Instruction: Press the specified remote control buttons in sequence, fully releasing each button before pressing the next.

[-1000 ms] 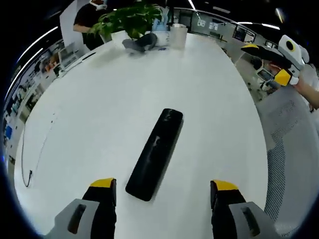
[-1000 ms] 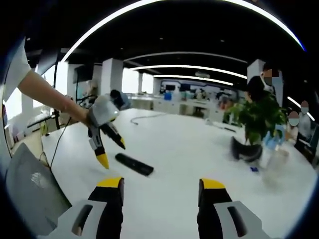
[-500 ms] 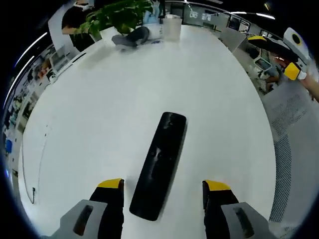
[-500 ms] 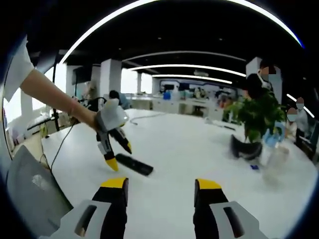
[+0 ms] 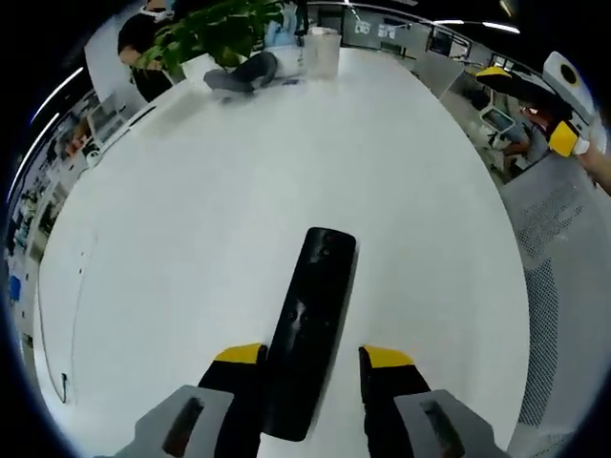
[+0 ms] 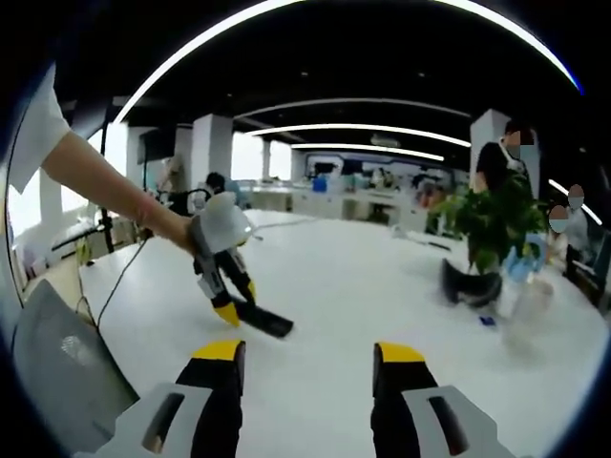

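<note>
A black remote control (image 5: 315, 305) lies lengthwise on the white table (image 5: 229, 200). My left gripper (image 5: 310, 358) is low over it, its yellow-tipped jaws straddling the remote's near end; the left jaw is close against it and a narrow gap shows at the right jaw. In the right gripper view the same left gripper (image 6: 229, 303), held by a person's hand, points down at the end of the remote (image 6: 265, 322). My right gripper (image 6: 307, 355) stands open above the table with nothing between its jaws, well back from the remote; it also appears as the right gripper (image 5: 530, 105) in the left gripper view.
A potted plant (image 5: 210, 29), a dark grey object (image 5: 239, 74) and a clear cup (image 5: 323, 50) stand at the table's far end. A mesh chair (image 5: 563, 248) sits beside the right edge. A thin cable (image 5: 72, 315) runs along the left side. People stand behind the plant (image 6: 496, 224).
My left gripper has come down and forward over the remote's near end, and its jaws have narrowed around it. The right gripper has stayed almost still.
</note>
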Motion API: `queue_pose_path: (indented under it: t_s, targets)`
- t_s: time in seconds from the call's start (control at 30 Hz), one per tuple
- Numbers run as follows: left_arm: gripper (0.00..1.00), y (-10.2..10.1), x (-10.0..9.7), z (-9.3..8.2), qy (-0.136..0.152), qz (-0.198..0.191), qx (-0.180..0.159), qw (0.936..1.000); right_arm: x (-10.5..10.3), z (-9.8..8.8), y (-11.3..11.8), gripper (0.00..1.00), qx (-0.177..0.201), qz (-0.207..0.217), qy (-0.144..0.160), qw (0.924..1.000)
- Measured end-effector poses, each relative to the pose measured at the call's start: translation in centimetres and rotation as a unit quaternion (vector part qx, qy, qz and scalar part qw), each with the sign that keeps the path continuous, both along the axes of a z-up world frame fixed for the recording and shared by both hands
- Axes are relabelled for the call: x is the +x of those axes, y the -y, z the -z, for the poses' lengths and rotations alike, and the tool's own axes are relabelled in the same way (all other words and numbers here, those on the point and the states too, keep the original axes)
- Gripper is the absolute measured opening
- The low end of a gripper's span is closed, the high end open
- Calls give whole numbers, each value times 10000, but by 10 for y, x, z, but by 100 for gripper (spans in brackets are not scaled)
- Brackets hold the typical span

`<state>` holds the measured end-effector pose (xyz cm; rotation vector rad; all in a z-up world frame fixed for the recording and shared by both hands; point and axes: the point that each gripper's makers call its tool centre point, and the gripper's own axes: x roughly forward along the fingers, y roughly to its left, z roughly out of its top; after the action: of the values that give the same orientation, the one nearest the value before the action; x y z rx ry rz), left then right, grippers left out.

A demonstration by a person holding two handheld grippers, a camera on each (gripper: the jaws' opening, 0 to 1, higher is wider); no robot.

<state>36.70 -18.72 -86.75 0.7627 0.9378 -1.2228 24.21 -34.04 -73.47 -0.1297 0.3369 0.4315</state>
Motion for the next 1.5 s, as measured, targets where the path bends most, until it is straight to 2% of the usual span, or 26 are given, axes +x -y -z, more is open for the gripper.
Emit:
queue_pose_path:
  t_s: [0.07,0.1,0.2,0.43,0.73,1.07,1.5]
  targets:
    - [29,-2,2,0,29,-16,45,10000,0,0,0,54,-8,-8,-5,10000]
    - [26,-2,2,-1,100,221,68,9997,0,2,0,53,-50,0,-35,10000]
    - [25,-2,2,-1,100,107,34,9999,0,2,0,53,-58,-1,-40,10000]
    - [24,-2,-3,-1,174,294,64,9994,0,2,1,52,-58,-5,-51,10000]
    - [24,-2,-12,-1,48,296,-26,9995,-1,3,0,52,-69,-25,-73,9999]
    - [24,-3,-24,0,45,437,-31,9990,-2,5,-2,52,-101,-57,-94,9999]
    - [24,-4,-33,0,27,440,-46,9990,-2,4,-2,52,-138,-62,-97,9998]
